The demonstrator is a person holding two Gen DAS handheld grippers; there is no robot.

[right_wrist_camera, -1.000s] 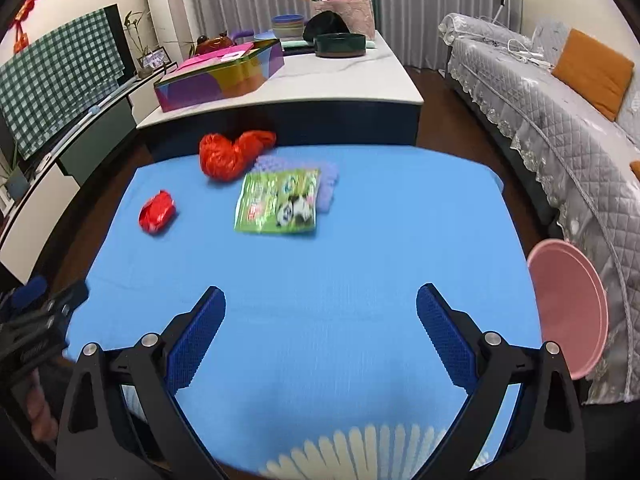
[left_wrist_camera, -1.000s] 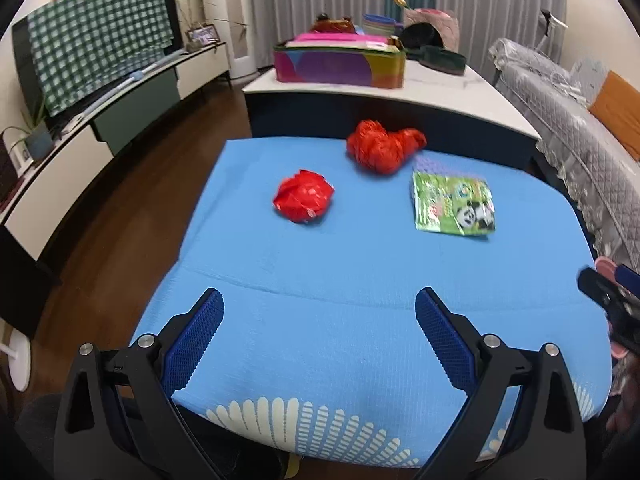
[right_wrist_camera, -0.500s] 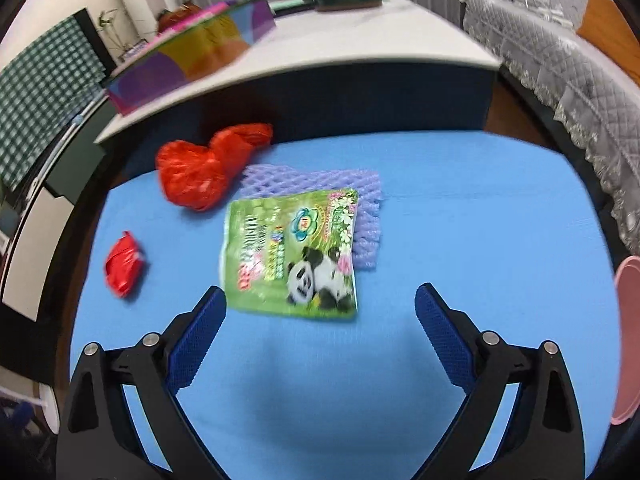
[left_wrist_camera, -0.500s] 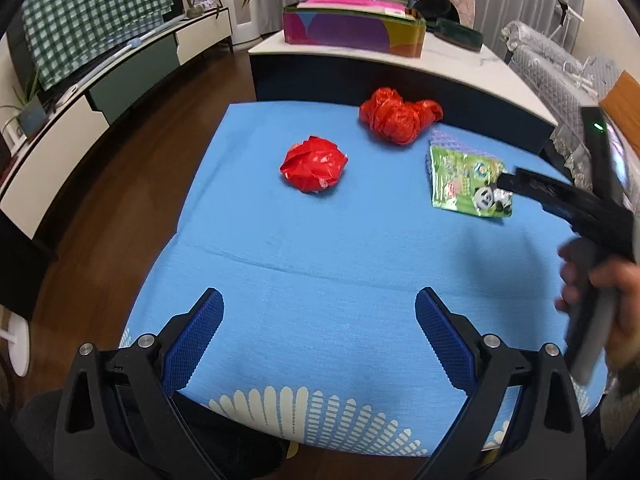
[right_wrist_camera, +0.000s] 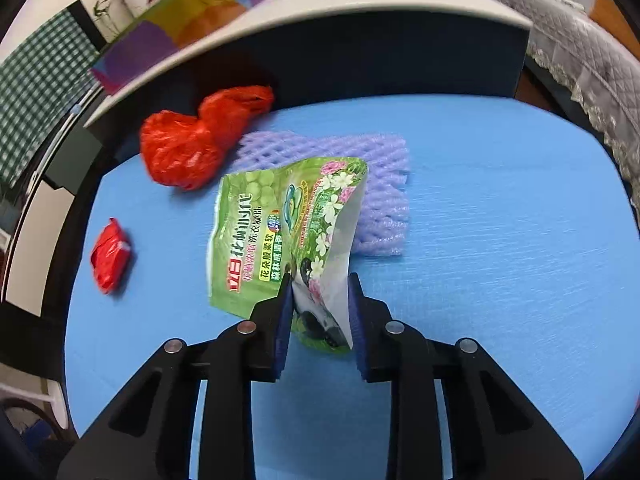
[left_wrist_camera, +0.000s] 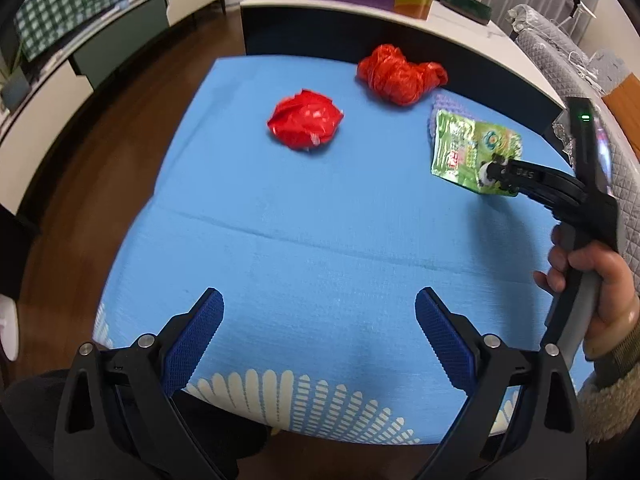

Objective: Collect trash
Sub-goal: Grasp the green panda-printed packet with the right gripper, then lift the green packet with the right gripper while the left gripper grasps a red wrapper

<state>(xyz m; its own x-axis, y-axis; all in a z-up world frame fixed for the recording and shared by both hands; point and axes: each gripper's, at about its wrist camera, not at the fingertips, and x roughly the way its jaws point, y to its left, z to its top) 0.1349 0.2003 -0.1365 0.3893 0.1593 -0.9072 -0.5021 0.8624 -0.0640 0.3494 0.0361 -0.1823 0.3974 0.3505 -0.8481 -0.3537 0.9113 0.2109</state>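
Right wrist view: the right gripper [right_wrist_camera: 320, 304], tilted steeply down, has just been closing and pinches the near corner of the green pouch [right_wrist_camera: 276, 236], buckling its right side up off the blue mat [right_wrist_camera: 500, 240]. Behind lie purple foam netting [right_wrist_camera: 360, 168], half hidden, and two crumpled red bags [right_wrist_camera: 200, 140]. Left gripper [left_wrist_camera: 318, 336] hovers wide open, empty.
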